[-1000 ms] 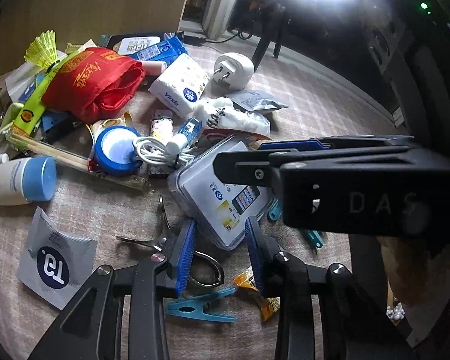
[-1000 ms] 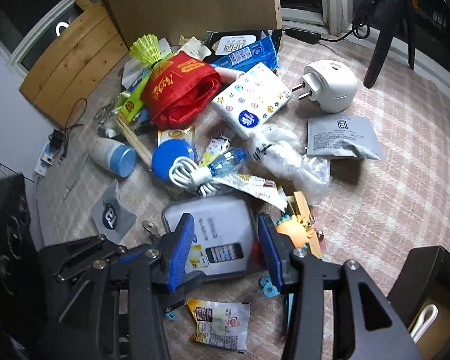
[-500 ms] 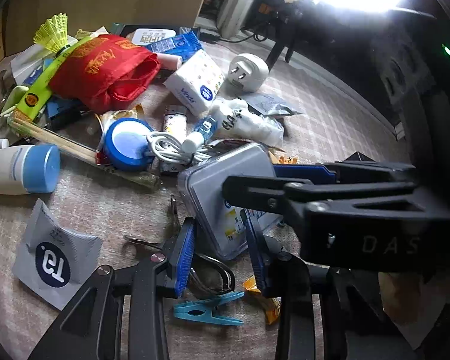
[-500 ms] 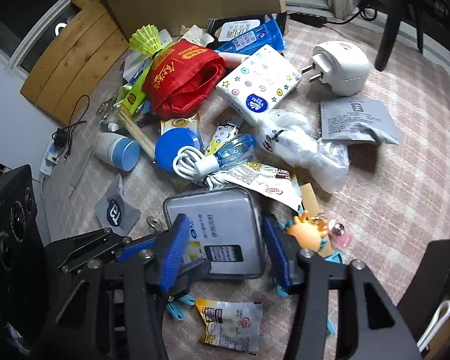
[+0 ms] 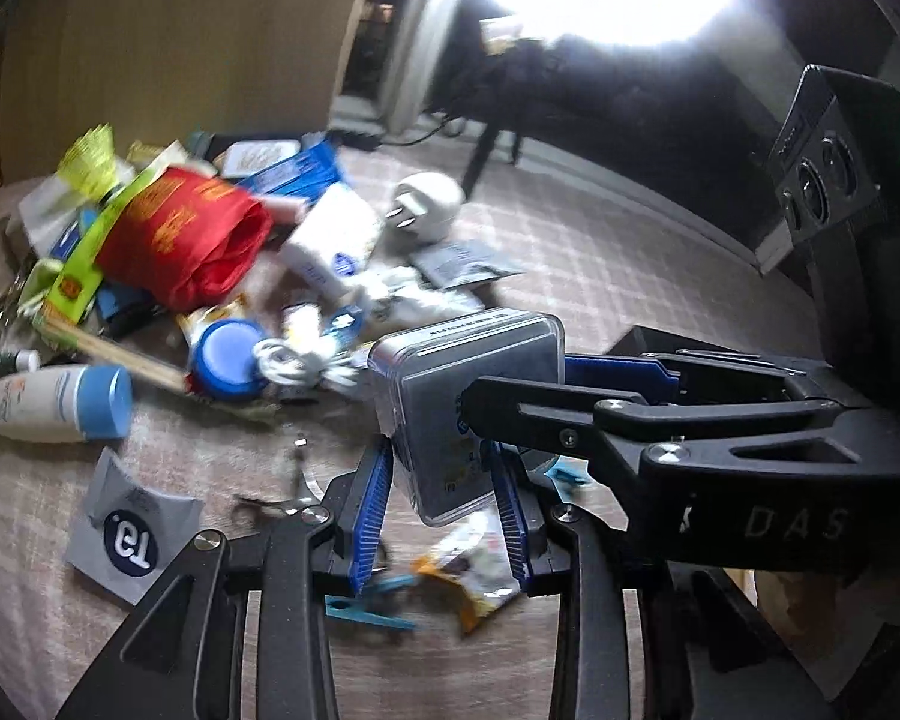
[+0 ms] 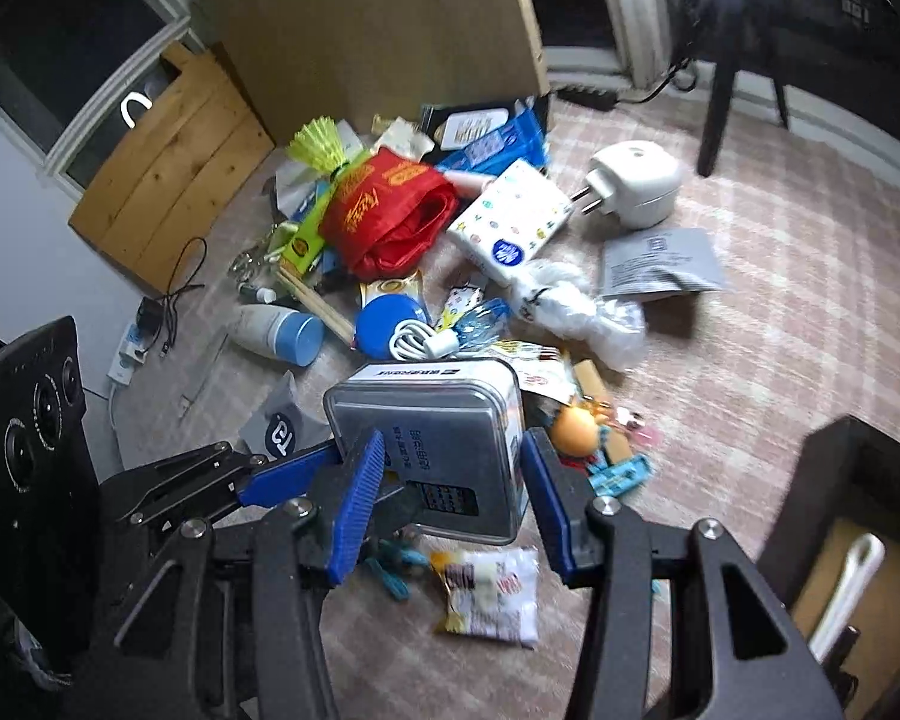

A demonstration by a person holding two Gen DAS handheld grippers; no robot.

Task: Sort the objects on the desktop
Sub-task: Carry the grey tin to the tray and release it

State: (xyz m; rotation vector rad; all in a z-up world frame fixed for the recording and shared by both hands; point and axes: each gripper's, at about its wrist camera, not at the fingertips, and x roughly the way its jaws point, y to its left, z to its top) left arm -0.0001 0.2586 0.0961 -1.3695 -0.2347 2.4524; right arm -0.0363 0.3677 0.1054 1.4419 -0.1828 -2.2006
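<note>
You are holding a grey tin box with a clear plastic cover (image 6: 432, 438) between both grippers, tilted and lifted off the pink checked tablecloth (image 6: 780, 324). Your right gripper (image 6: 453, 495) has its blue pads on the box's two side walls, clamped across its width. Your left gripper (image 5: 444, 501) pinches the box's lower corner between its blue pads; in the right wrist view it reaches in from the left at the box's near edge. Behind the box lies the clutter: a coiled white cable (image 6: 417, 342) on a round blue lid (image 6: 384, 321), a white bottle with a blue cap (image 6: 279, 333), a red cloth bag (image 6: 390, 210), a white tissue pack (image 6: 510, 222) and a white plug adapter (image 6: 636, 183). Below the box lie a snack packet (image 6: 492, 597) and a teal clothes peg (image 5: 366, 606). The left wrist view is motion-blurred.
</note>
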